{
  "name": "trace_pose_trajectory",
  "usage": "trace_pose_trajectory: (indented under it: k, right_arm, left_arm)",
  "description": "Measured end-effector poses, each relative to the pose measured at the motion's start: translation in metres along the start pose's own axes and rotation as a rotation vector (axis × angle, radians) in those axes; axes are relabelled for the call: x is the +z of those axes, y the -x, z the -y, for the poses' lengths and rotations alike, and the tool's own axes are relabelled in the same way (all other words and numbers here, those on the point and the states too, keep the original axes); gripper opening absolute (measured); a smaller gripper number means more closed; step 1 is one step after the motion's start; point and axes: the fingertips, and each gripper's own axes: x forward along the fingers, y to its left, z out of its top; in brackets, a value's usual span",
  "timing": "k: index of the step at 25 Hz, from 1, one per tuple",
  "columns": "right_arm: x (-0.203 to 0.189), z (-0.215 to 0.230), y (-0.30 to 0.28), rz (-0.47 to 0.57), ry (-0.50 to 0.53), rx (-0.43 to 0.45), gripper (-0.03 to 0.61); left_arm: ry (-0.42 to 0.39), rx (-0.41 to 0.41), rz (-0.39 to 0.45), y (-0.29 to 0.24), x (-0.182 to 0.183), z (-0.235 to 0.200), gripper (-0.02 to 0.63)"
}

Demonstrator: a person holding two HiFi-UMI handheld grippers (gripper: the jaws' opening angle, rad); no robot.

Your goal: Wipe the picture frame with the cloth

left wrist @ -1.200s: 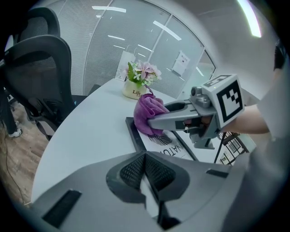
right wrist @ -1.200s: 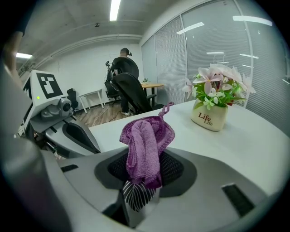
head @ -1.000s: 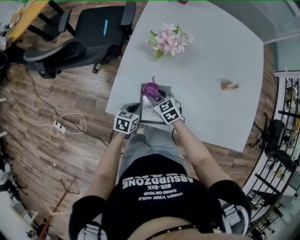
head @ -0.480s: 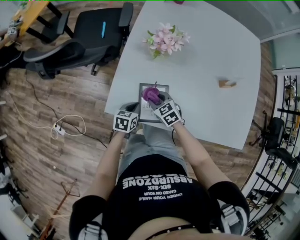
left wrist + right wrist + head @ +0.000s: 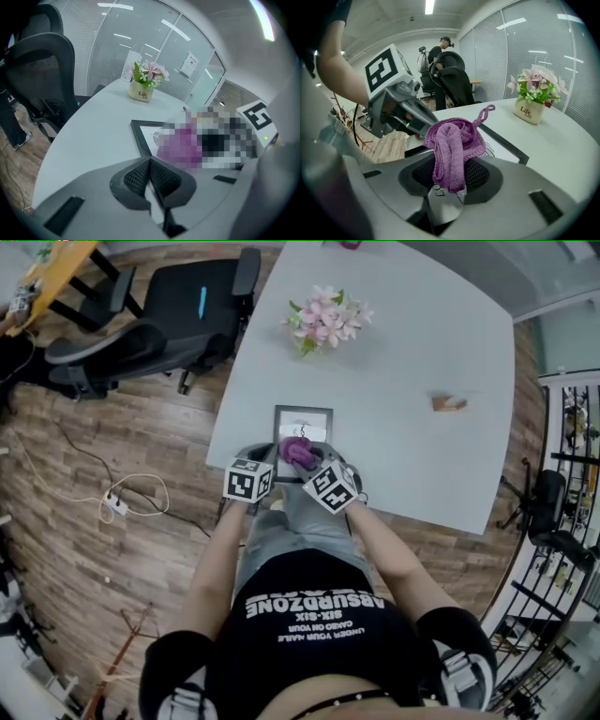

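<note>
My right gripper (image 5: 450, 180) is clamped on the purple cloth (image 5: 452, 140), over the picture frame (image 5: 303, 411).
I keep the knit bunched so its soft, nubbly fold meets the flat face inside the dark, square-edged frame lying at the table's (image 5: 403, 352) near edge. My left gripper (image 5: 151, 176), jaws pressed together and empty, sits beside its corner.

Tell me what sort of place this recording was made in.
Most likely an office meeting room. There is a large white table, black office chairs stand beside it, and glass partition walls with blinds enclose the space.
</note>
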Motion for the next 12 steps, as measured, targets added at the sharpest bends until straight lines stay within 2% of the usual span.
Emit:
trace_pose_trajectory:
  k: [8, 12]
  right_arm:
    - [-0.009, -0.031, 0.007, -0.038, 0.047, 0.042, 0.147]
    - [-0.013, -0.044, 0.010, -0.064, 0.145, 0.067, 0.146]
  left_arm:
    - [-0.006, 0.012, 0.006, 0.000, 0.000, 0.000, 0.009]
    - [-0.009, 0.016, 0.015, -0.001, 0.001, 0.000, 0.009]
